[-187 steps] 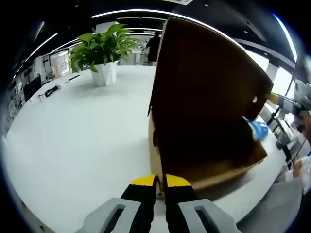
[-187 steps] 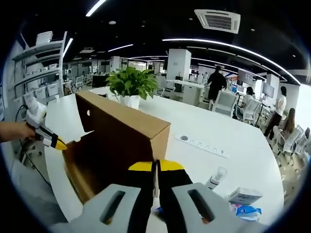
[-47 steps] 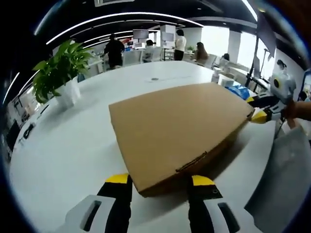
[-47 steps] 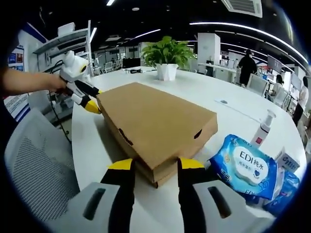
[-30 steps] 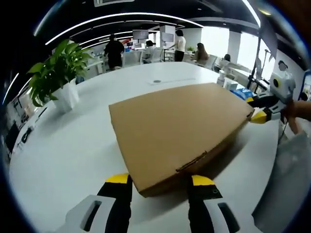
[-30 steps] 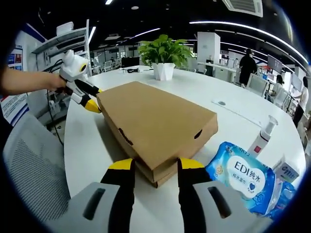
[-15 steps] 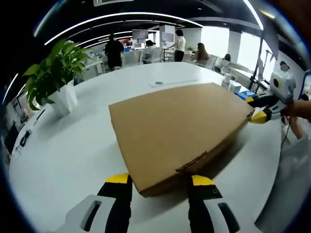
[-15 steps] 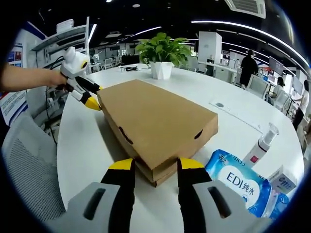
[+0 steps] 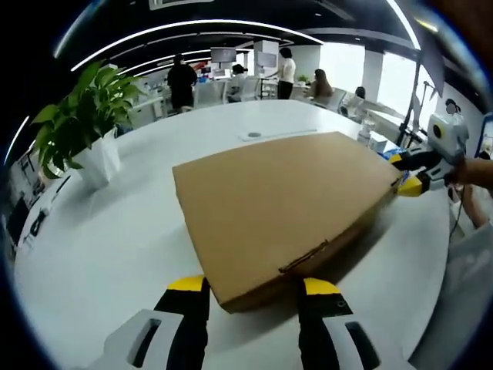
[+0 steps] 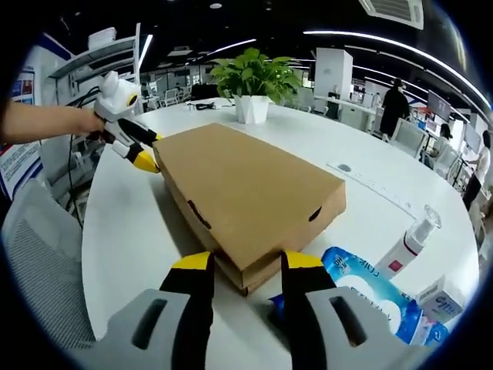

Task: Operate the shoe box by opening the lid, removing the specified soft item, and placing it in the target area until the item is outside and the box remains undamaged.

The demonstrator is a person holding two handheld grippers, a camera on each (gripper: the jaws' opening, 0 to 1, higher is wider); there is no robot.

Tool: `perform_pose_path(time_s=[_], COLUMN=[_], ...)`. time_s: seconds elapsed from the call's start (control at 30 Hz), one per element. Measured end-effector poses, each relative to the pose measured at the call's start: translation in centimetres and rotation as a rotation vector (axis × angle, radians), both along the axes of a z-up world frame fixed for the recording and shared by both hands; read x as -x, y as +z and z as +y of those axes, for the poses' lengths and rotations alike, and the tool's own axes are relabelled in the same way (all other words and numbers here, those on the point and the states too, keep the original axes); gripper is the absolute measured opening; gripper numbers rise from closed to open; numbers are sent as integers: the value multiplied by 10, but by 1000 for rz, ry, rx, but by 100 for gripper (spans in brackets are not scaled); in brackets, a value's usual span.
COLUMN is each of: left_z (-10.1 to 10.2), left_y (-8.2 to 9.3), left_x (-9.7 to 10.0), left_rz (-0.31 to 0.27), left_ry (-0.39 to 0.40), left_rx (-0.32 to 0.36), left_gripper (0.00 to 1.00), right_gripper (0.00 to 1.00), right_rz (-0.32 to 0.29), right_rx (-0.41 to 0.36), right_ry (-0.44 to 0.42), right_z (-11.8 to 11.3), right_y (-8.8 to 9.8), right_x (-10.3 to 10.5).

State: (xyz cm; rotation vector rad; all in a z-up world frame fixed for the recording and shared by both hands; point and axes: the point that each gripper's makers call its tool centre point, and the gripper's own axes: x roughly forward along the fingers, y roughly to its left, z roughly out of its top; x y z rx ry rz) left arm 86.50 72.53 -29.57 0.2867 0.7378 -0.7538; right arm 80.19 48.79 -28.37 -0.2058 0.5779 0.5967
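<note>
Shoe box (image 9: 285,204), lid shut, flat on counter (image 9: 115,231). Left tongs (image 9: 250,287) and right tongs (image 10: 240,264) (both apart) straddle opposite corners along its long diagonal.

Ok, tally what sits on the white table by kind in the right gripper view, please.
Brown cardboard shoe box, lid shut: 1
Green potted plant in a white pot: 1
Blue wet-wipe pack: 1
White pump bottle: 1
Small white carton, partly cut off: 1
Total on the white table: 5
</note>
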Motion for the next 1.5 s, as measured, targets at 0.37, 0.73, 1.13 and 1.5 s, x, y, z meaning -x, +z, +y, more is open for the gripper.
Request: perform_pose_path(time_s=[0.37, 0.73, 1.13, 1.5], left_z=[0, 5, 7, -4], left_y=[0, 19, 51, 86], left_x=[-2, 20, 54, 99], left_rz=[-8, -55, -140, -199], left_ry=[11, 39, 59, 23], left_rx=[11, 62, 118, 160], left_gripper=[46, 54, 67, 76], right_gripper=[36, 50, 63, 75], right_rz=[-12, -51, -71, -83], right_rx=[27, -5, 16, 0], right_ry=[-26, -116, -251, -369], right_z=[-5, -32, -75, -107], right_y=[2, 21, 32, 45], right_x=[-1, 11, 61, 112])
